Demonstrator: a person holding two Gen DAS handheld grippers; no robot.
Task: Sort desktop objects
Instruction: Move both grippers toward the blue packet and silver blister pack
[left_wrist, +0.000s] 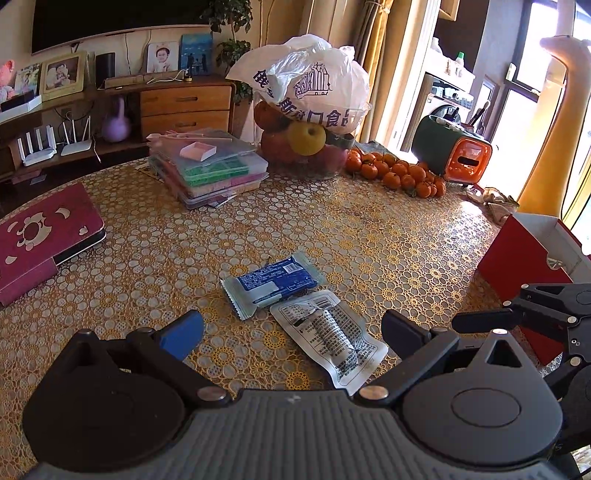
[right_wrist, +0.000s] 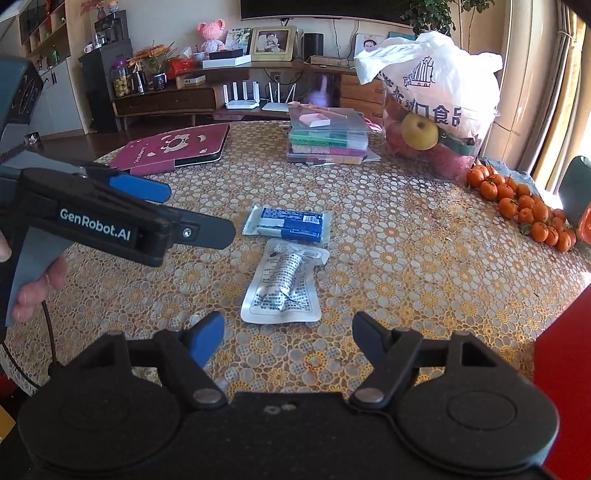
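Both grippers are hovering over the patterned table (left_wrist: 369, 229), and the two targets sit dead centre. The blue snack packet (right_wrist: 288, 223) lies in the middle of the right wrist frame, and just below it, edges touching or nearly so, the silver pouch (right_wrist: 282, 286) lies flat. The right gripper (right_wrist: 288, 339) at the bottom of its own view has its jaws spread wide with nothing between them, and the pouch is right ahead of the gap. The left gripper (left_wrist: 291, 328) is likewise wide open and empty, with the pouch (left_wrist: 328, 336) sitting partly between its fingers low in the frame and the blue packet (left_wrist: 273, 286) just beyond. A red box (left_wrist: 524, 254) waits at the right edge of the left view, probably the drop-off. To do this well, I'd say each gripper should pick its own packet: the two grippers are crowding the same spot. Thin, flat wrappers want a steep approach, fingertips pressed to the table and closing across the short width. Slip is the risk, so pinch over the bulge in the pouch.
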